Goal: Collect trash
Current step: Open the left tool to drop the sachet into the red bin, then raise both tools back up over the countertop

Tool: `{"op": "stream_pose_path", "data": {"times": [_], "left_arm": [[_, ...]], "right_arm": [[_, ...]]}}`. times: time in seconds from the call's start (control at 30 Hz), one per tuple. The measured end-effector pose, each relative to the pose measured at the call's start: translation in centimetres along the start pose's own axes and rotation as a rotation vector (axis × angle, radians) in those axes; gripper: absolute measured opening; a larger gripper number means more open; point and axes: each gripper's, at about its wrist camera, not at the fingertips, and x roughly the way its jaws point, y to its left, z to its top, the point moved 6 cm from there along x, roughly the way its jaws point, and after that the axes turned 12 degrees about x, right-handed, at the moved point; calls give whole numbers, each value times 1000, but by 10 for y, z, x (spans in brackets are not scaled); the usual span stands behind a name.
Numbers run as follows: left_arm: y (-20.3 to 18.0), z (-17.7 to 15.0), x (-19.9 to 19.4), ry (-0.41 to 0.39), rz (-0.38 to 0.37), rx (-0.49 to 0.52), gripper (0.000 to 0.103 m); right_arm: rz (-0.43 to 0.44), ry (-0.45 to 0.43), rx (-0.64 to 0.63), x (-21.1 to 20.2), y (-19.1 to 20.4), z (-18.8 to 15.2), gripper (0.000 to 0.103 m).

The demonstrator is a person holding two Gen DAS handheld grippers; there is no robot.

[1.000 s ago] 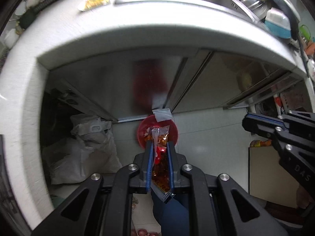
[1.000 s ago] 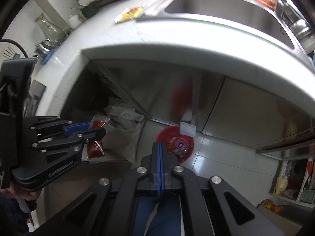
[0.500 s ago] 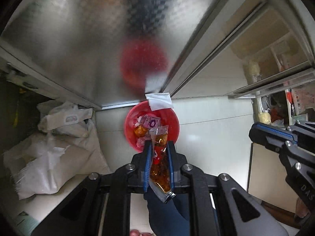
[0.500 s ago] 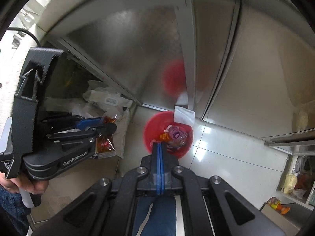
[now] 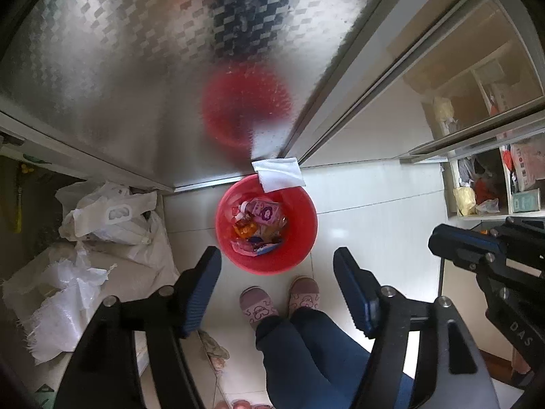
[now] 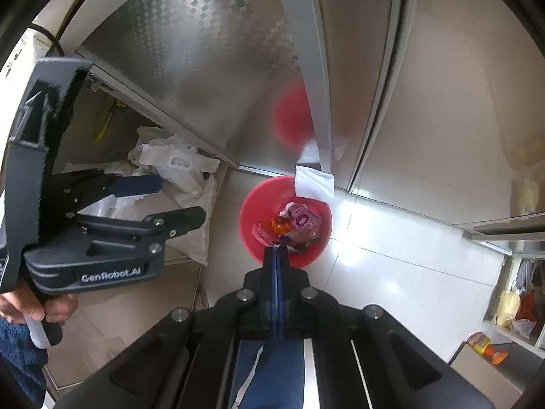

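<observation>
Two grippers above the bin

Left gripper (image 5: 276, 266), its jaws just opened, holds nothing. Right gripper (image 6: 276, 250) is clenched, empty. Wrappers (image 5: 259, 225) lie in the red bin (image 5: 306, 214); a tissue (image 5: 279, 173) drapes its rim, white bags (image 5: 112, 218) beside.

Home kitchen, floor level. Embossed checker-pattern metal cabinet doors (image 5: 143, 78) with plain metal frames along base. Glossy white floor tiles (image 5: 371, 211). Round red plastic waste bin (image 5: 299, 211) on tiles, holding snack wrappers (image 5: 259, 225), white paper (image 5: 279, 173) draped over rim. Crumpled white plastic bags (image 5: 112, 218) heaped in open cabinet space. Open low shelves (image 5: 483, 191) stuffed with packets, bags. Person's pink slippers (image 5: 255, 303) and dark blue trousers: domestic footwear.
</observation>
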Motion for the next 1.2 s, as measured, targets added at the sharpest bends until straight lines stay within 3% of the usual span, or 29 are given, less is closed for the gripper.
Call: {"op": "stream_pose_path", "data": {"times": [0.17, 0.33, 0.43, 0.63, 0.7, 0.77, 0.83, 0.9, 1.03, 1.2], "left_arm": [[-3, -2, -20, -16, -13, 12, 67], [-7, -8, -62, -33, 38, 26, 67], [-7, -14, -100, -71, 39, 9, 79], [-5, -29, -177, -170, 64, -44, 89], [-6, -33, -203, -210, 39, -49, 92], [-7, -34, -224, -230, 61, -47, 92], [-10, -34, -244, -246, 96, -43, 95], [-9, -34, -260, -265, 122, -60, 103], [-10, -32, -283, -300, 144, -74, 103], [-6, -24, -304, -310, 207, -53, 103]], "right_arm": [[11, -13, 1, -9, 8, 1, 1], [14, -34, 5, -39, 22, 0, 1], [19, -49, 3, -70, 34, -3, 1], [30, -92, -51, -139, 59, -10, 1], [26, -101, -63, -158, 64, -11, 7], [34, -115, -80, -177, 71, -14, 28], [34, -141, -92, -193, 74, -13, 39], [42, -161, -92, -207, 77, -12, 43], [44, -192, -78, -225, 81, -9, 61], [52, -229, -72, -236, 94, 6, 69]]}}
